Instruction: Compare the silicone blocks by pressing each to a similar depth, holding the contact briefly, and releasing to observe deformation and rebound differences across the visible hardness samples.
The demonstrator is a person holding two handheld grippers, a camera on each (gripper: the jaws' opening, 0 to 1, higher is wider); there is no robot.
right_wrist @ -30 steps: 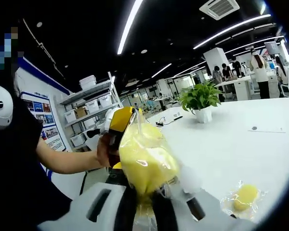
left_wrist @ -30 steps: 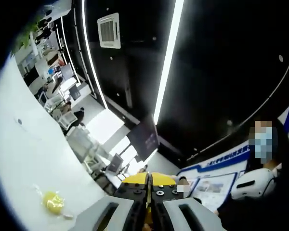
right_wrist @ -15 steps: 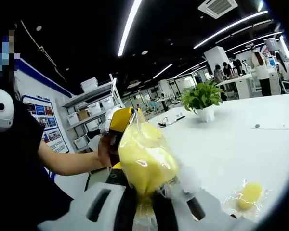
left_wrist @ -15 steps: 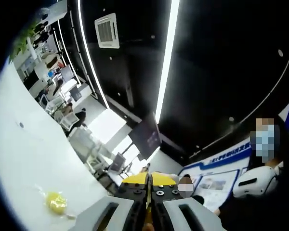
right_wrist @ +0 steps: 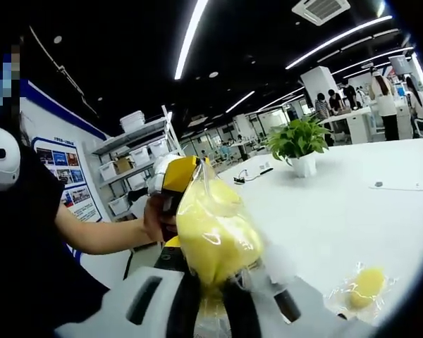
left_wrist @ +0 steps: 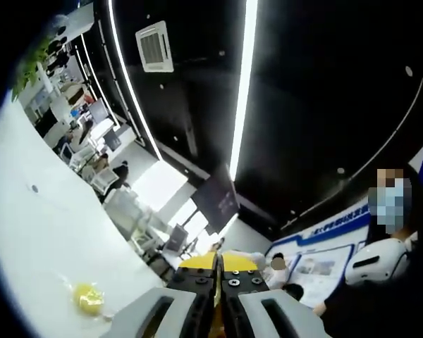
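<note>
In the right gripper view my right gripper (right_wrist: 213, 299) is shut on a clear plastic bag with a soft yellow silicone block (right_wrist: 215, 236) in it, held up in front of the camera. Just behind the bag's top is my left gripper (right_wrist: 176, 179), yellow and white, held by a hand (right_wrist: 155, 220). A second bagged yellow block (right_wrist: 366, 285) lies on the white table (right_wrist: 324, 211) at the lower right. In the left gripper view my left gripper (left_wrist: 218, 282) points up at the ceiling with its jaws pressed together. The bagged yellow block (left_wrist: 89, 298) on the table (left_wrist: 35, 239) lies at the lower left.
A potted plant (right_wrist: 298, 143) stands further back on the table, and a small dark mark (right_wrist: 378, 184) lies to its right. Shelves with bins (right_wrist: 137, 165) stand at the left. A person in a dark top (left_wrist: 388, 282) stands close on the right of the left gripper view.
Both views have drifted slightly with the hands. The bag stays gripped in the right gripper, and the block on the table has not moved.
</note>
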